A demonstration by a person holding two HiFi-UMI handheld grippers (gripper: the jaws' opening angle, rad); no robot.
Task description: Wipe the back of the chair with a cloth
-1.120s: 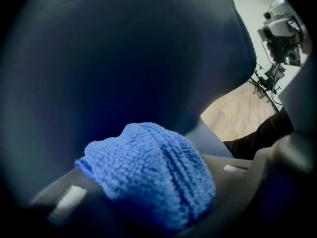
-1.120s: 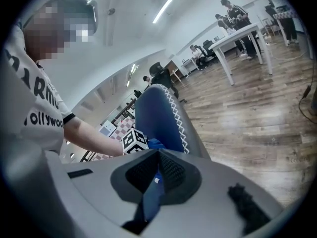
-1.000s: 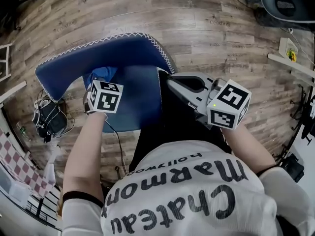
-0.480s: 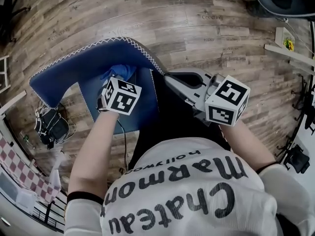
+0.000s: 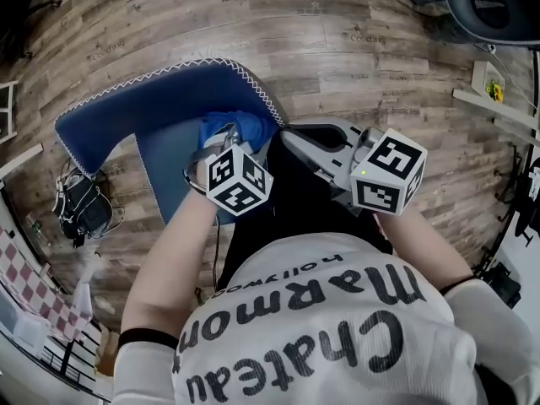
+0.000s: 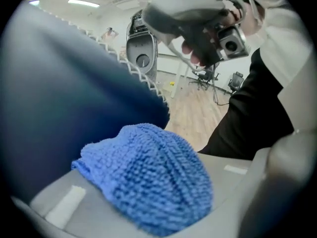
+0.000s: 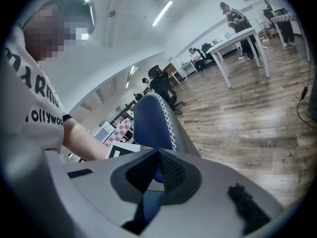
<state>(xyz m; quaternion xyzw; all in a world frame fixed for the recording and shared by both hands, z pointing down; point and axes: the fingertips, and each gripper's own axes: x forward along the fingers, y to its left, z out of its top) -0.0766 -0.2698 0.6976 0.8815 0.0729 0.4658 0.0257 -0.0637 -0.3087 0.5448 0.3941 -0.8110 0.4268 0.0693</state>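
Note:
The blue chair back [image 5: 160, 95] with white zigzag stitching along its rim curves across the head view. A bunched blue knitted cloth [image 5: 237, 128] lies against it near its right end. My left gripper [image 5: 229, 143] is shut on the cloth [image 6: 148, 175], which fills the space between its grey jaws, with the dark chair back [image 6: 54, 103] close on the left. My right gripper [image 5: 289, 135] is shut, its tip beside the chair back's right edge. In the right gripper view the black pads [image 7: 168, 170] meet at the tip, with the chair back [image 7: 153, 120] just behind them.
The floor is wood plank [image 5: 337, 49]. A black office chair base [image 5: 489, 2] stands at the top right, and a bag with cables [image 5: 82, 209] sits at the left. White tables [image 7: 237, 38] and people stand farther off in the room.
My left gripper has carried the cloth rightwards along the chair back, from its middle to its right end near the right gripper. The right gripper has stayed in place.

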